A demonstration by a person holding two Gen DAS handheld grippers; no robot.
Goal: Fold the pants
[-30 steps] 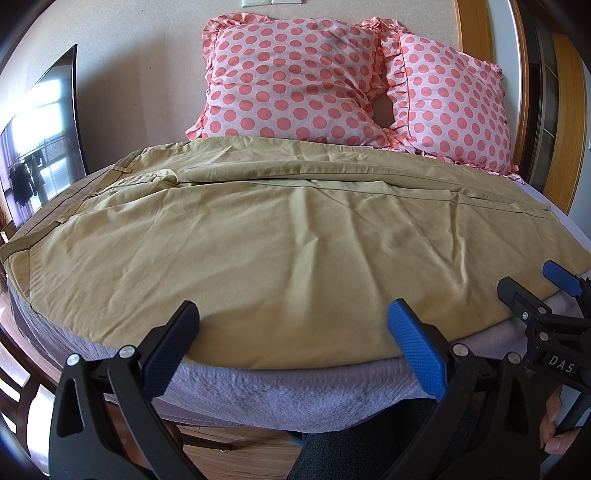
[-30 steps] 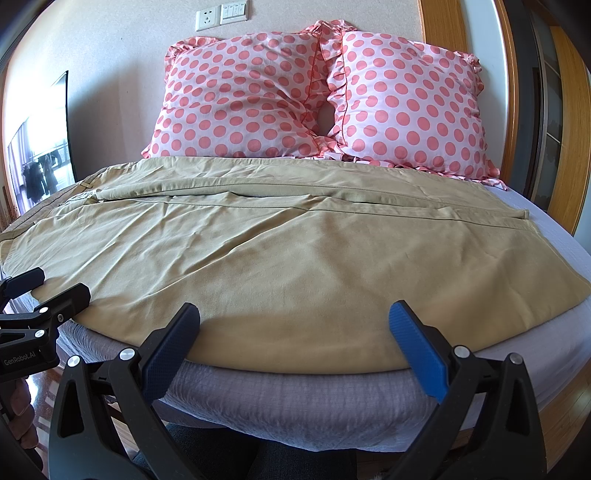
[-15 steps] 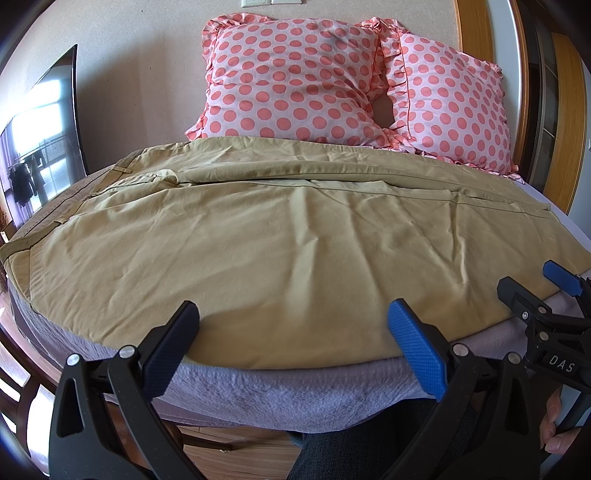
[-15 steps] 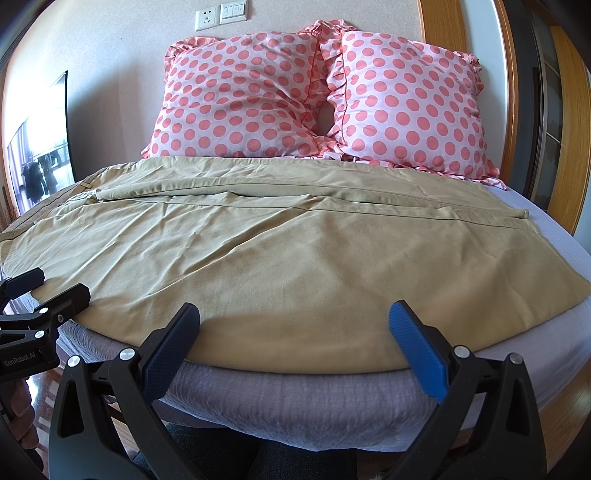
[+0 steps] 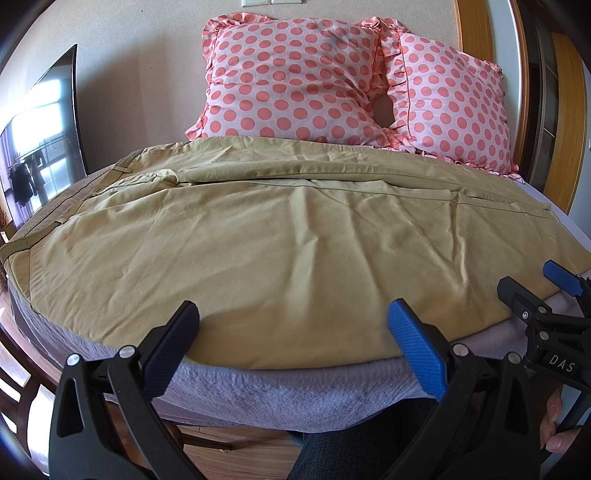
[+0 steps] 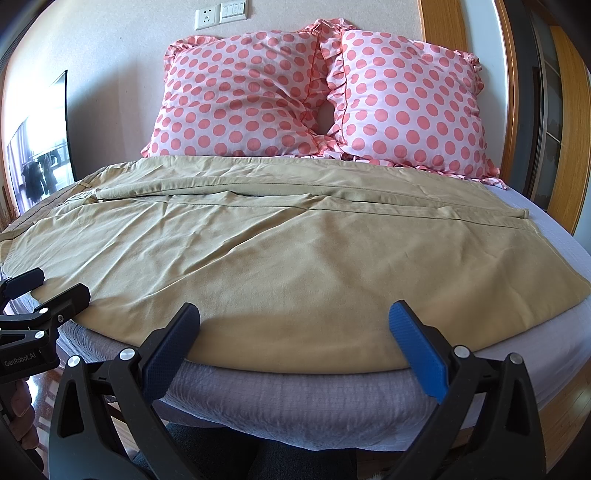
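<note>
In the left wrist view the left gripper [image 5: 291,334] sits at 6 o'clock with its jaws spread wide and nothing between them, its two blue-padded fingers [image 5: 415,345] poised over the near hem of the pants [image 5: 280,254]. The tan pants lie flat and unfolded across the bed [image 5: 295,395], filling the middle of the frame, with the waistband and belt loops out toward 9 o'clock and the leg ends toward 3 o'clock; the long seam between the legs runs across just above center. The near edge of the cloth stops just short of the edge of the grey-lilac bed cover. Two pink polka-dot pillows [image 5: 295,77] lean against the wall at 12 to 1 o'clock, touching the far side of the pants. A dark screen [image 5: 40,136] with a bright reflection stands at 9 o'clock. The right gripper [image 5: 535,284] enters at 4 o'clock, jaws apart, near the right end of the cloth. In the right wrist view the right gripper [image 6: 293,332] is at 6 o'clock, jaws likewise wide apart and empty, over the near hem of the pants [image 6: 288,266]. The left gripper [image 6: 48,284] shows at 8 o'clock, jaws apart beside the waist end. The pillows [image 6: 321,99] stand at 12 o'clock, a wall socket and switch plate [image 6: 221,14] above them at 11 o'clock, and wooden door trim [image 6: 569,122] at 3 o'clock.
</note>
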